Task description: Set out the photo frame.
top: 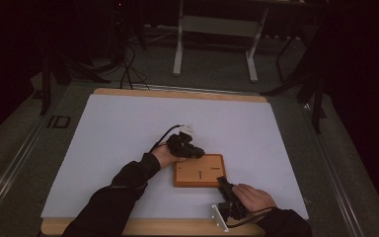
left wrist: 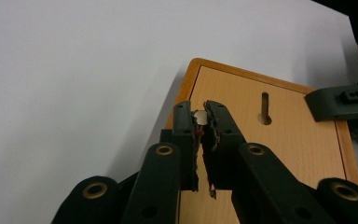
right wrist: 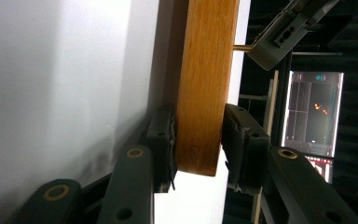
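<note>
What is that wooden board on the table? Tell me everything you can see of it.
The wooden board is a light, squarish slab with a darker orange-brown rim and rounded corners, lying flat on the white table surface. Its top has a keyhole-shaped slot. The right gripper straddles one edge, one jaw on each face; whether the pads press is unclear. The left gripper, shut on something small and pale, hovers over the opposite edge.

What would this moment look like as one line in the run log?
left gripper: shut on small pin, over wooden box | right gripper: fingers either side of box corner, contact unclear | box: on white sheet
</note>
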`<control>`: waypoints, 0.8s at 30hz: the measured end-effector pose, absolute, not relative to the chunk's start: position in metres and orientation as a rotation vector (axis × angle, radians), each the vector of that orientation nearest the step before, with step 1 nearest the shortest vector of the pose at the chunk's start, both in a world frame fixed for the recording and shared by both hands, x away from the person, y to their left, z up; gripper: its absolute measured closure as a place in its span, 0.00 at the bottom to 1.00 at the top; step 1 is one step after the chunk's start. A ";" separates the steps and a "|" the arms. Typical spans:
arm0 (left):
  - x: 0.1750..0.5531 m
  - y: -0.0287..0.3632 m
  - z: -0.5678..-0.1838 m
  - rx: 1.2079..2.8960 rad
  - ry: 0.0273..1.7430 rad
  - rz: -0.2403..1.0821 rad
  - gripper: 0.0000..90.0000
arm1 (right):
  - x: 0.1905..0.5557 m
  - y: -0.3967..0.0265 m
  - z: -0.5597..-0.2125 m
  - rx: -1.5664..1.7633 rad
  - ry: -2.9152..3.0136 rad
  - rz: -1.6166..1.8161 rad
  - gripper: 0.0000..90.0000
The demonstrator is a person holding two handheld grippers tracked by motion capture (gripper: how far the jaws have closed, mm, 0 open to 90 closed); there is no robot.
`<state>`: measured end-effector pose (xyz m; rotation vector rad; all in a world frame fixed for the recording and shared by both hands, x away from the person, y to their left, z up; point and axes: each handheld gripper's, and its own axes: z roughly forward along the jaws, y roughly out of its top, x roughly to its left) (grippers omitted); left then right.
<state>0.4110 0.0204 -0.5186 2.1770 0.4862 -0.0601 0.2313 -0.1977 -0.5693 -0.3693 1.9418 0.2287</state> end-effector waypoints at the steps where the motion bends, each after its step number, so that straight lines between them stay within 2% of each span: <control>1: 0.409 0.020 -0.518 2.188 0.476 -0.035 0.93 | 0.232 -0.198 -0.569 -0.372 1.946 0.232 0.73; 6: 0.402 0.018 -0.518 2.216 0.489 -0.012 0.80 | 0.233 -0.199 -0.567 -0.373 1.959 0.245 0.73; 10: 0.398 0.022 -0.517 2.206 0.512 0.007 0.74 | 0.235 -0.201 -0.562 -0.375 1.963 0.256 0.74; 24: 0.376 0.061 -0.497 2.202 0.586 0.088 0.71 | 0.241 -0.203 -0.546 -0.356 1.999 0.292 0.76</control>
